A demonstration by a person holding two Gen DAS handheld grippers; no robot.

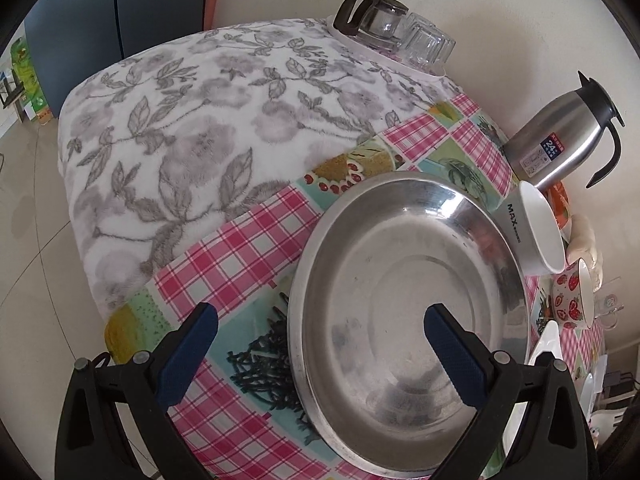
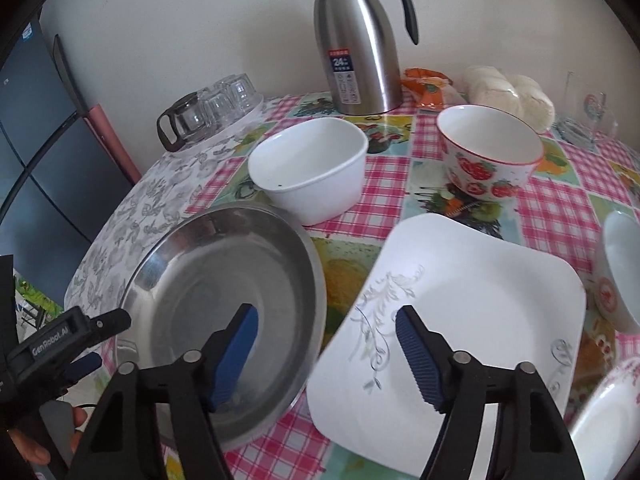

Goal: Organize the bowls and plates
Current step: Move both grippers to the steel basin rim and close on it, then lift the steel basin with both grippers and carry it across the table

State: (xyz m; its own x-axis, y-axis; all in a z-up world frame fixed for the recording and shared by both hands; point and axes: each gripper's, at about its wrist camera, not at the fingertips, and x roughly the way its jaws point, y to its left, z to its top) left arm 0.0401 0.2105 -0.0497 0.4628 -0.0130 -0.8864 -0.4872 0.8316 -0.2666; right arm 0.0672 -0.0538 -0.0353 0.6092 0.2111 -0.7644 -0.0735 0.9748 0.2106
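With the left gripper (image 1: 320, 320) spread wide astride the near rim of the steel pan (image 1: 408, 300) and the right gripper (image 2: 326, 318) half-open, holding nothing, above the gap beside the square white plate (image 2: 472, 304), a clumsy closing could skid the pan — or clip the plate's edge.
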